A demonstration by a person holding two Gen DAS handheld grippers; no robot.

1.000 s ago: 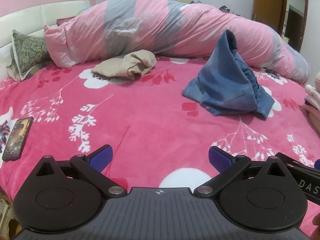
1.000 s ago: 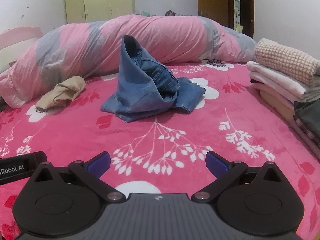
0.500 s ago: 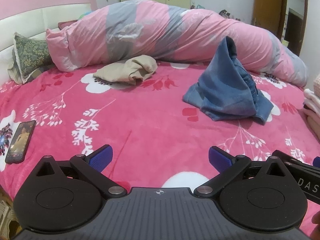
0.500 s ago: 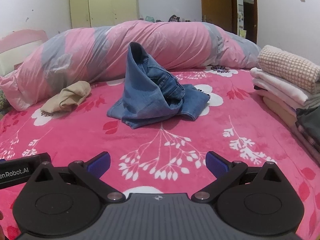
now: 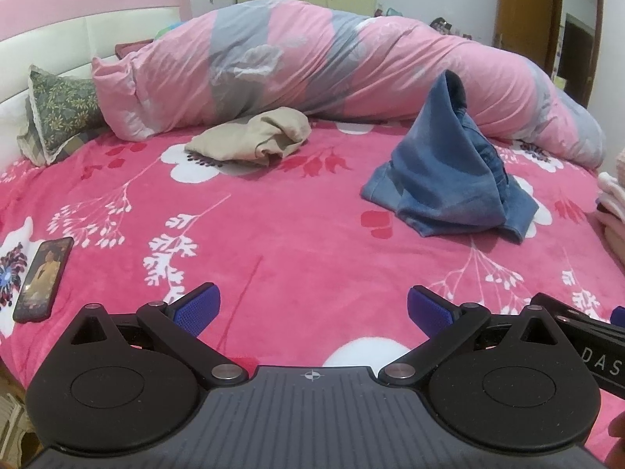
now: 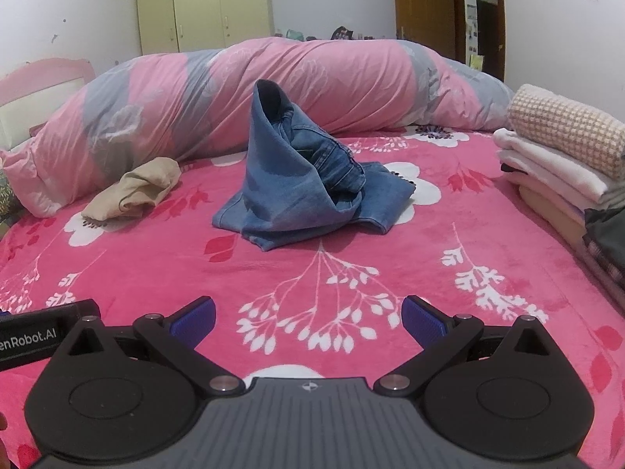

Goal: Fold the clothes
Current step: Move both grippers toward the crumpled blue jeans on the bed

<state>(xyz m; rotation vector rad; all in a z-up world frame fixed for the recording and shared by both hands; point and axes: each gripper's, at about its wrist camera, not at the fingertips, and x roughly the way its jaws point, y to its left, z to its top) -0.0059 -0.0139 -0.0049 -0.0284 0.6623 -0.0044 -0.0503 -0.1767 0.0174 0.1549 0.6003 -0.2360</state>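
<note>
A crumpled pair of blue jeans (image 5: 449, 172) (image 6: 304, 179) stands in a peaked heap on the pink flowered bedspread (image 5: 293, 242) (image 6: 351, 265). A bunched beige garment (image 5: 254, 138) (image 6: 134, 191) lies to their left, near the rolled duvet. My left gripper (image 5: 312, 308) hovers open over the bedspread's near part, well short of both garments. Beside it on the right, my right gripper (image 6: 308, 318) also stands open and empty, pointed at the jeans.
A long pink and grey rolled duvet (image 5: 332, 74) (image 6: 273, 90) lies across the far side. Folded clothes (image 6: 566, 172) are stacked at the right edge. A phone (image 5: 43, 277) rests near the left edge, a green patterned pillow (image 5: 58, 111) by the headboard.
Both grippers have tipped down and eased forward a little, so the jeans and beige garment sit lower in each view. Neither garment has moved, and both jaws stay open.
</note>
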